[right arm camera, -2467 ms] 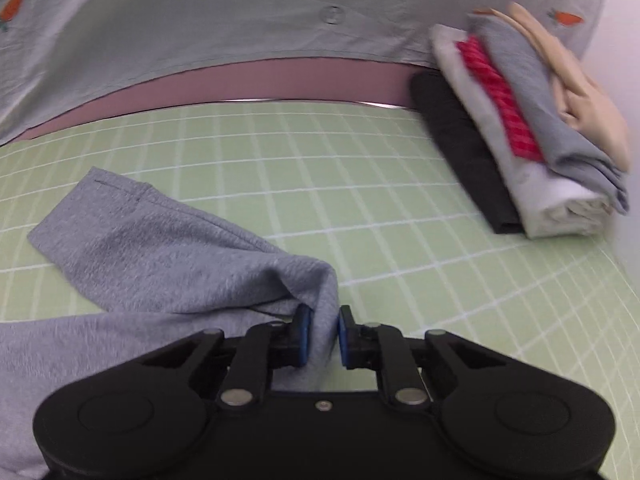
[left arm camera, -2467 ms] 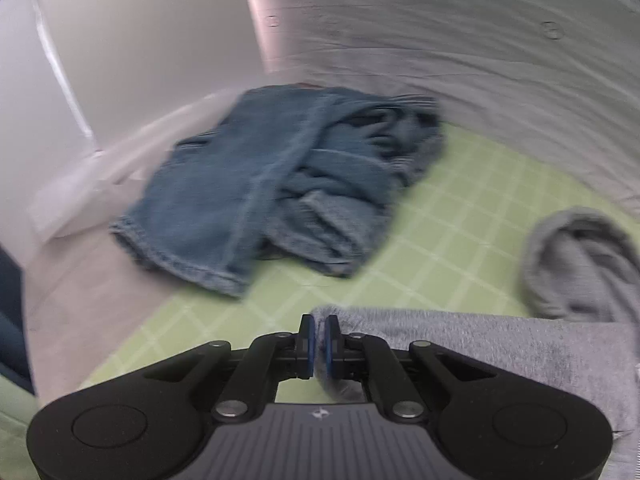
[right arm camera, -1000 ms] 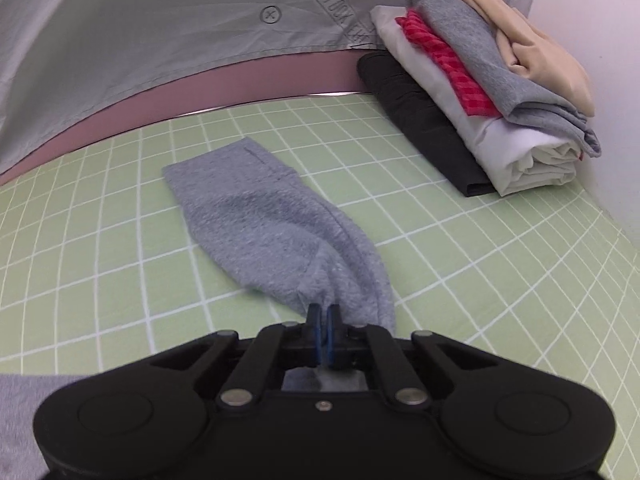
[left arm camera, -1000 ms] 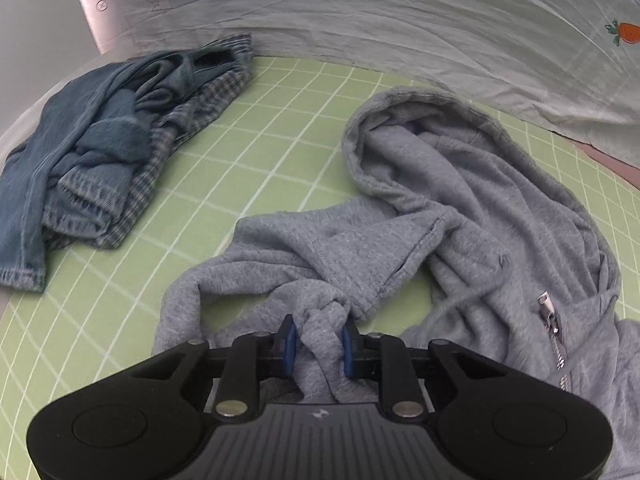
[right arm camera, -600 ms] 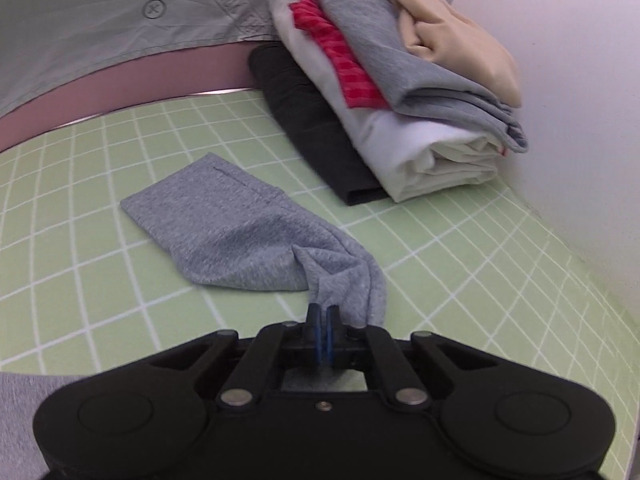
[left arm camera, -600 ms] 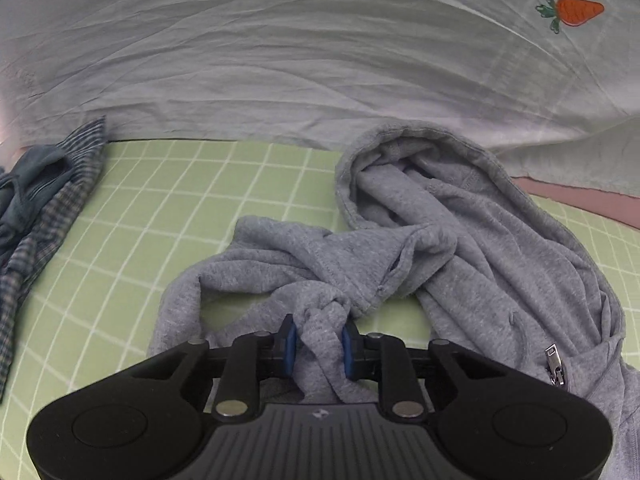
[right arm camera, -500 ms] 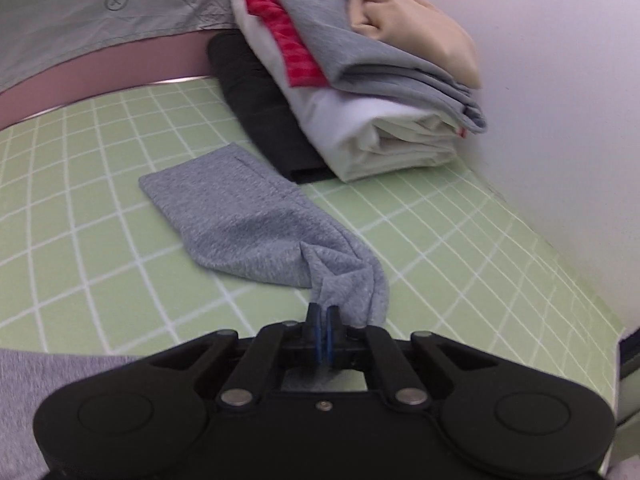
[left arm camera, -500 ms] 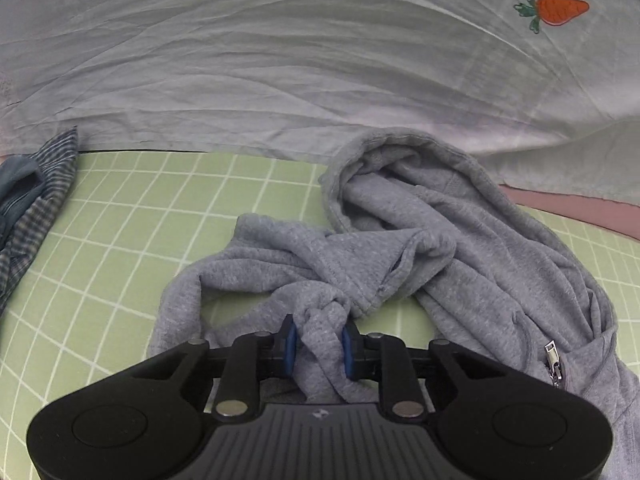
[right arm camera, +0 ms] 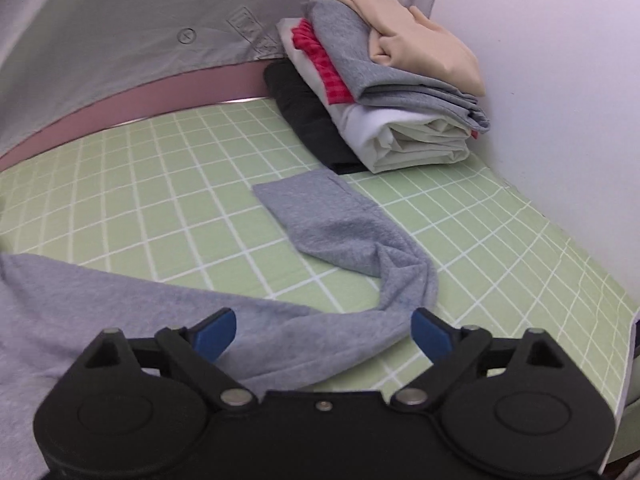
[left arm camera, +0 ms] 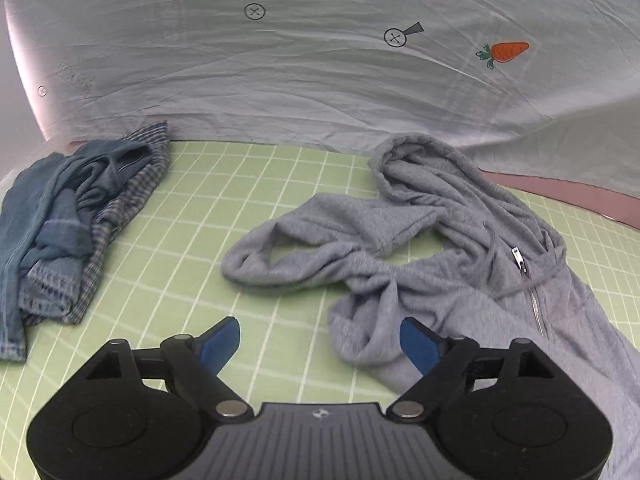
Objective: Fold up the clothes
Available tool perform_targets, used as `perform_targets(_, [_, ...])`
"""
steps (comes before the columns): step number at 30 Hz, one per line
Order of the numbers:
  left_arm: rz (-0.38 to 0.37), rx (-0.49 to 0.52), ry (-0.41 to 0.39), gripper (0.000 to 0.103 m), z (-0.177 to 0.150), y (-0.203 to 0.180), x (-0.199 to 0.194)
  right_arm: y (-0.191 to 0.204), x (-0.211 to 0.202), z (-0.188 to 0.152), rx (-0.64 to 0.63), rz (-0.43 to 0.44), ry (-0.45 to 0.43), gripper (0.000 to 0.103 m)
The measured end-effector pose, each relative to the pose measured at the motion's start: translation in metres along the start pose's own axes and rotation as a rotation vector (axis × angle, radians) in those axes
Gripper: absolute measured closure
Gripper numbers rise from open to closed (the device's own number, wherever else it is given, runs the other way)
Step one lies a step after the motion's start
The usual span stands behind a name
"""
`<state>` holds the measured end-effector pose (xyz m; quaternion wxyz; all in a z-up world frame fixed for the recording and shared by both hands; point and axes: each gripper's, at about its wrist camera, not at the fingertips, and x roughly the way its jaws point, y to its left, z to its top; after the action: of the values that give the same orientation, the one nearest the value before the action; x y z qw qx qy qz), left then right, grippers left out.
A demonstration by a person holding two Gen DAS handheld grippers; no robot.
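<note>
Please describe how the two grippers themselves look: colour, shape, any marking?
Both look alike. The left gripper has a black body with two round lobes, a ribbed grey centre plate with a small pale logo, silver pivot screws, black linkage arms and blue finger pads. The right gripper is the same, but its centre is plain black with one small screw.

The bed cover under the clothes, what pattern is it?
Light green bed cover with a white grid, clearest in the right wrist view.
</note>
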<state>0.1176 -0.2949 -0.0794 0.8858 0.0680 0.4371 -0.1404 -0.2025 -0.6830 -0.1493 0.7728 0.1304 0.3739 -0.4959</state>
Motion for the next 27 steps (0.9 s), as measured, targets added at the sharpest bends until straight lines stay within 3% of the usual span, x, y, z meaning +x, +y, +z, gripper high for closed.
perform_targets(7, [-0.021,0.03,0.05,0.014,-0.059,-0.017,-0.047,0.008,-0.038,-0.039,0.01,0.135,0.024,0.0])
perform_targets(12, [-0.087,0.001,0.08,0.014,-0.093,-0.051,-0.07,-0.004,-0.054,-0.06,-0.022,0.214,0.046,0.0])
perform_targets(22, [-0.196,-0.08,0.137,0.017,-0.118,-0.118,-0.074,-0.022,-0.057,-0.065,-0.173,0.325,0.033,0.0])
perform_targets(23, [-0.197,-0.081,0.148,0.021,-0.119,-0.124,-0.073,-0.023,-0.056,-0.066,-0.187,0.334,0.031,0.0])
perform_targets(25, [-0.195,-0.064,0.168,0.056,-0.121,-0.133,-0.068,-0.024,-0.056,-0.067,-0.211,0.351,0.032,0.0])
perform_targets(26, [-0.192,-0.056,0.178,0.067,-0.123,-0.136,-0.066,-0.023,-0.056,-0.068,-0.22,0.358,0.035,0.0])
perform_targets(27, [-0.19,-0.049,0.179,0.091,-0.124,-0.136,-0.064,-0.023,-0.056,-0.069,-0.23,0.365,0.037,0.0])
